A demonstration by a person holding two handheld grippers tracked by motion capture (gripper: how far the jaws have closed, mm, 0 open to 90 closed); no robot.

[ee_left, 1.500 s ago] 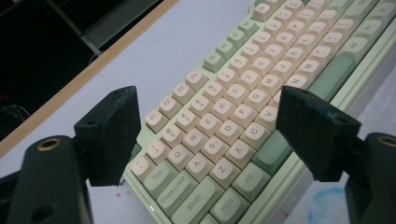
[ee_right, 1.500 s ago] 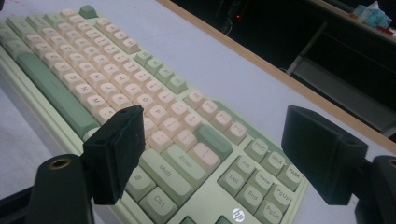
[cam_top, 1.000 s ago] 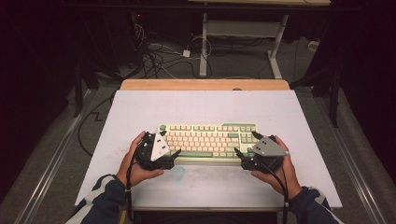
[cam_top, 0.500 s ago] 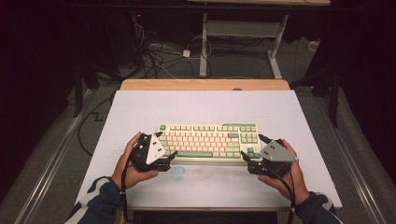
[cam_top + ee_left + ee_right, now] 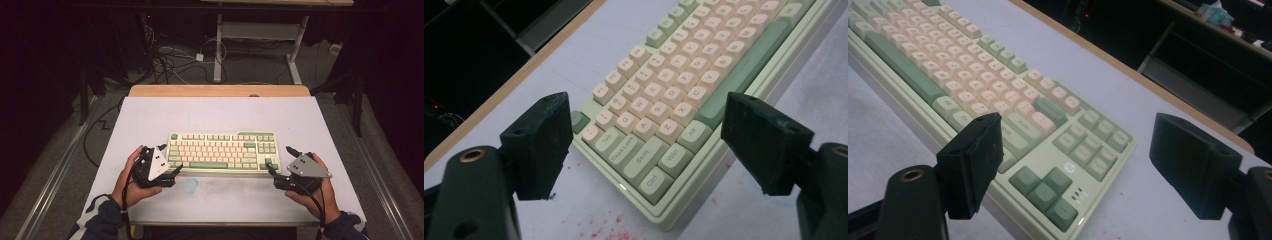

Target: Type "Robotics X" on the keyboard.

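Keyboard (image 5: 222,152): flat on the white surface (image 5: 215,117), long edge facing the person, roughly centred between the side edges.
Left tongs (image 5: 172,169): just beside the keyboard's near-left corner; jaws apart and empty, corner framed between them in the left gripper view.
Right tongs (image 5: 274,172): just beside the keyboard's near-right corner; jaws apart and empty, arrow-key corner between them in the right gripper view.
Stain (image 5: 599,227): red specks on the surface, just off the keyboard's near-left corner.
Likely step: grasp at both ends of the keyboard.
Method: approach low and level; clamp on the case edge, not on keycaps; close both sides together; lift evenly to avoid twist.
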